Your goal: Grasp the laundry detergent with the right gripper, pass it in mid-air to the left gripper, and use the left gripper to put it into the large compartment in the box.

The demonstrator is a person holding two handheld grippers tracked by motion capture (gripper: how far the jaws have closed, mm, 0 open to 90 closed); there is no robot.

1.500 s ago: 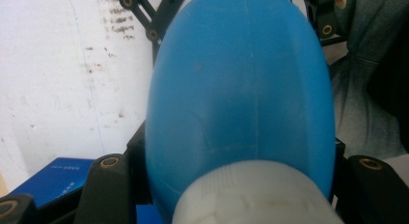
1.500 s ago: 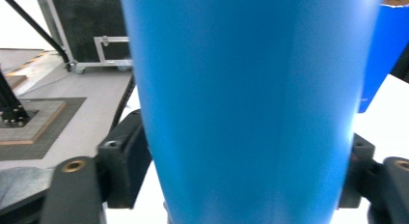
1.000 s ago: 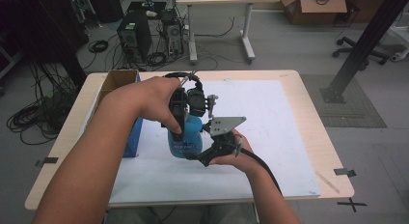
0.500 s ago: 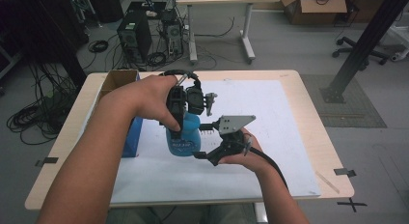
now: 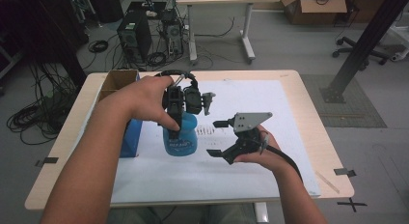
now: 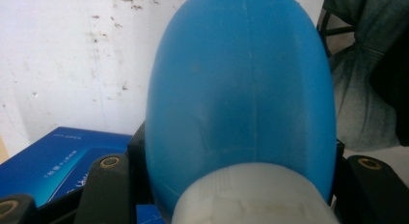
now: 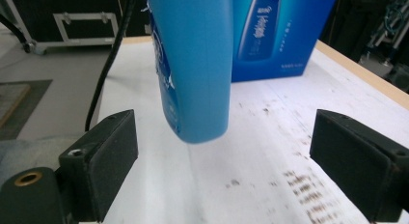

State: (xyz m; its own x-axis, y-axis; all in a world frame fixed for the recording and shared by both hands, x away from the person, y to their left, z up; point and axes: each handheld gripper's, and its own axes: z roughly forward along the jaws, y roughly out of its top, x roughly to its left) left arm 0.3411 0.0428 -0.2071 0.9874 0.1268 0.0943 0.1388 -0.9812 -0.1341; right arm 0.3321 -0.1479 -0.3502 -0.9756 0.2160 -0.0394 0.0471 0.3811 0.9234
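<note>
The pale wood surface (image 5: 308, 118) carries a stained white sheet (image 5: 270, 103) and a glossy blue box (image 5: 129, 142) at its left. Above the sheet the left claw (image 5: 179, 119) points down, clamped on the neck of a smooth, rounded blue bottle (image 5: 180, 137), lifted clear. Just right, the right claw (image 5: 218, 137) lies level, its jaws apart, having just been opening, nothing between them

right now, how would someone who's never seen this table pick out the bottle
Start at the white sheet covering the wooden table and look to its left half, next to the blue carton at the sheet's edge. The blue bottle hangs there from the left gripper. Unlike the boxy carton, it is rounded, with a whitish neck.
</note>
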